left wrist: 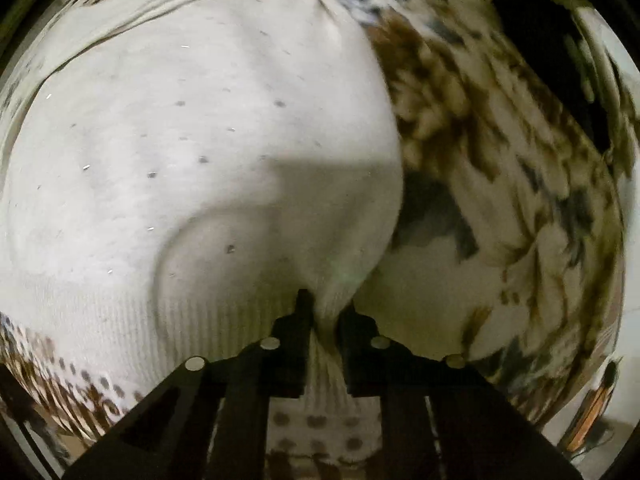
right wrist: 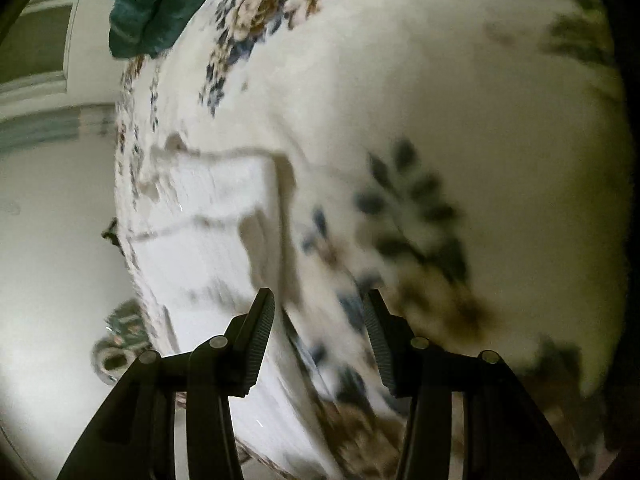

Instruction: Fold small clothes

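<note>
Both fisheye views are dim and warm-tinted, with black corners and strong bending toward the rims. Motion blur smears the floral sheet (left wrist: 500, 168) everywhere. In the left wrist view a hard-edged shadow crosses the white garment (left wrist: 192, 140); the near part lies darker, the far left brighter.

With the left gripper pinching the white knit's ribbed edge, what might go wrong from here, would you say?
1. The left gripper pinches only a narrow bunch of the white knit garment at its ribbed hem, so it may slip out.
2. The right gripper is open over the floral sheet and could snag it instead.
</note>
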A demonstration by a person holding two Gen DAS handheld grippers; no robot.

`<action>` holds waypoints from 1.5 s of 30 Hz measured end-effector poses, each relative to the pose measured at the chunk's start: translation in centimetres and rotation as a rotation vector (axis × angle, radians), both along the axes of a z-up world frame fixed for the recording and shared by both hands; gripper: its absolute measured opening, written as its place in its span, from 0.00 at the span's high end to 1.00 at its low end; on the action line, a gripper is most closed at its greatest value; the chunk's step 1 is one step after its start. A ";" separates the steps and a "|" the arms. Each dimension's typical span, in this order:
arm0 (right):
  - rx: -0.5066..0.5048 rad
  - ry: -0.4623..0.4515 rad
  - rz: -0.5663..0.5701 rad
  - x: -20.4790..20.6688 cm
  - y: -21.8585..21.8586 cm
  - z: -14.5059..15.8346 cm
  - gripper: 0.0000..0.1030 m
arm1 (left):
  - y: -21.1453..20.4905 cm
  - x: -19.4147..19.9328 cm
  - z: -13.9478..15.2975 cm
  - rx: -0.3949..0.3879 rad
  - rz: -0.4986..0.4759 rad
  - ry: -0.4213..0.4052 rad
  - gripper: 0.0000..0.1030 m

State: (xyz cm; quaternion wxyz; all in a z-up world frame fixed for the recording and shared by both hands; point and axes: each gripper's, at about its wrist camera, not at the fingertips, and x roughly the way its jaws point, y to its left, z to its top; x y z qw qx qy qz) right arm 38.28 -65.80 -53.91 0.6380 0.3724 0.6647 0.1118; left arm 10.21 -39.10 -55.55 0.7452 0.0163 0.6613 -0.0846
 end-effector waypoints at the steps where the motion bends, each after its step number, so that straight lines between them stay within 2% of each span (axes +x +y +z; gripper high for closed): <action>1: 0.026 0.003 -0.020 1.0 0.4 -0.9 0.53 | 0.3 -0.1 0.6 -0.010 0.005 -0.013 0.91; 7: 0.143 0.034 -0.113 5.0 2.5 -4.7 0.54 | 2.2 -0.4 4.1 -0.054 0.023 -0.058 0.92; 8: 0.142 0.026 -0.123 5.4 2.9 -4.7 0.69 | 2.7 -0.5 4.5 -0.060 0.027 -0.067 0.92; 9: 0.132 0.020 -0.118 5.7 3.3 -4.5 0.93 | 3.0 -0.7 4.8 -0.066 0.030 -0.072 0.92; 13: 0.019 -0.036 -0.077 6.5 5.0 -0.7 0.93 | 5.6 -0.6 7.8 -0.101 0.056 -0.122 0.92; 18: -0.091 -0.083 0.018 8.5 9.4 6.6 0.93 | 12.0 -0.6 10.6 -0.162 0.126 -0.151 0.93; 23: -0.166 -0.151 0.129 10.9 19.0 13.4 0.93 | 21.8 0.4 13.1 -0.213 0.261 -0.187 0.93; 26: -0.208 -0.176 0.193 12.8 27.0 15.1 0.93 | 27.3 0.7 13.2 -0.235 0.346 -0.192 0.93; 31: -0.287 -0.187 0.293 15.3 41.3 13.8 0.93 | 35.8 0.5 11.1 -0.287 0.471 -0.175 0.93; 35: -0.389 -0.181 0.388 17.2 51.9 10.8 0.93 | 41.5 0.4 8.1 -0.331 0.537 -0.142 0.94; 38: -0.467 -0.170 0.462 18.0 57.6 7.9 0.93 | 44.8 0.3 5.8 -0.364 0.573 -0.113 0.94; 41: -0.537 -0.156 0.510 18.4 61.2 5.2 0.93 | 46.4 0.1 3.6 -0.403 0.591 -0.073 0.94; 43: -0.564 -0.152 0.525 18.4 62.2 4.0 0.93 | 46.9 0.0 2.3 -0.416 0.592 -0.046 0.98; 45: -0.583 -0.139 0.529 18.4 62.6 2.8 0.93 | 47.4 0.0 0.8 -0.443 0.588 -0.003 0.97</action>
